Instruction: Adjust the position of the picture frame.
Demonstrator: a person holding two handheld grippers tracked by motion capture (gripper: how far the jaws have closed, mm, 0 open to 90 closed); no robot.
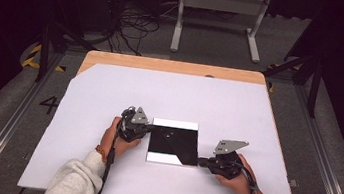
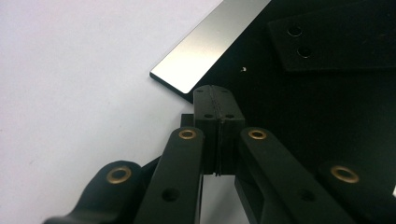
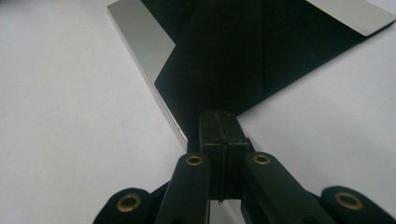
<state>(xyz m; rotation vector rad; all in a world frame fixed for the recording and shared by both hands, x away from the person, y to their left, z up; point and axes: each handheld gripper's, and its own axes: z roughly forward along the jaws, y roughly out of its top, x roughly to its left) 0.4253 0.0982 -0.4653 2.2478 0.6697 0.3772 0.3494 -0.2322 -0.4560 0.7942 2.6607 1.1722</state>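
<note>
A flat black square panel (image 1: 173,145) with mirror-bright edges lies on the white sheet (image 1: 109,99) covering the bench (image 1: 174,67). The left gripper (image 1: 148,129) has its fingers (image 2: 208,114) pressed together at the panel's left edge, near a corner. The right gripper (image 1: 202,160) has its fingers (image 3: 212,133) pressed together at the panel's opposite corner. Whether either pair pinches the panel's edge, I cannot tell.

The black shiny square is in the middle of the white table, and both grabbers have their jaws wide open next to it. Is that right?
Not quite. The black shiny square does lie on the white table, but the jaws are not open. The left gripper view shows the left gripper with its jaws pressed together at the square's edge, and the right gripper view shows the same for the right gripper.
</note>
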